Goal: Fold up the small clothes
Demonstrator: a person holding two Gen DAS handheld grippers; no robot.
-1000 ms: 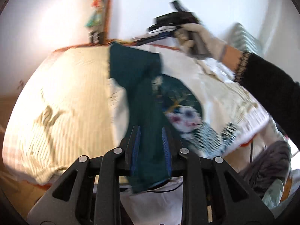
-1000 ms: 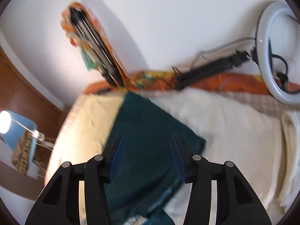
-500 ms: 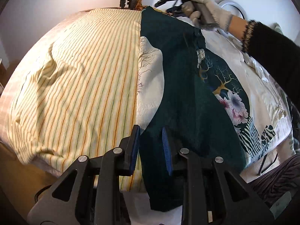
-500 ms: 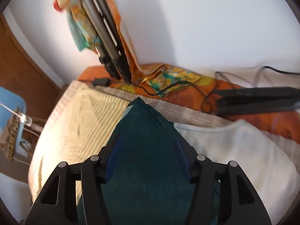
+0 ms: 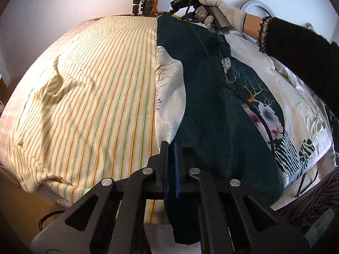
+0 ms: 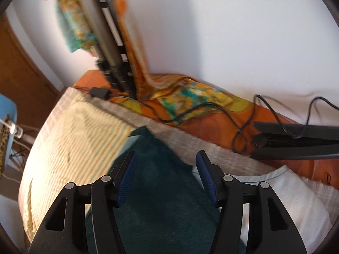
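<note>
**Dark green garment stretched along the bed between two grippers**

The dark green garment (image 5: 207, 105) lay lengthwise over a bed, partly on a yellow striped blanket (image 5: 95, 97) and partly on a printed sheet (image 5: 262, 110) with trees and flowers. The left gripper (image 5: 171, 165) had its blue-padded fingers nearly together, pinching the garment's near edge between them. At the far end, the gloved right hand (image 5: 220, 12) held the right gripper (image 6: 167, 177), whose fingers stood wide apart over the garment's far corner, holding nothing. A thin black cable (image 5: 211, 63) trailed from that gripper across the cloth. Beyond the corner ran a grey fleecy strip (image 6: 190, 144), then an orange patterned cloth (image 6: 190, 105) strewn with black cables, a folded tripod (image 6: 112, 48) leaning on the white wall and a black stand (image 6: 296, 144) lying flat.
</note>
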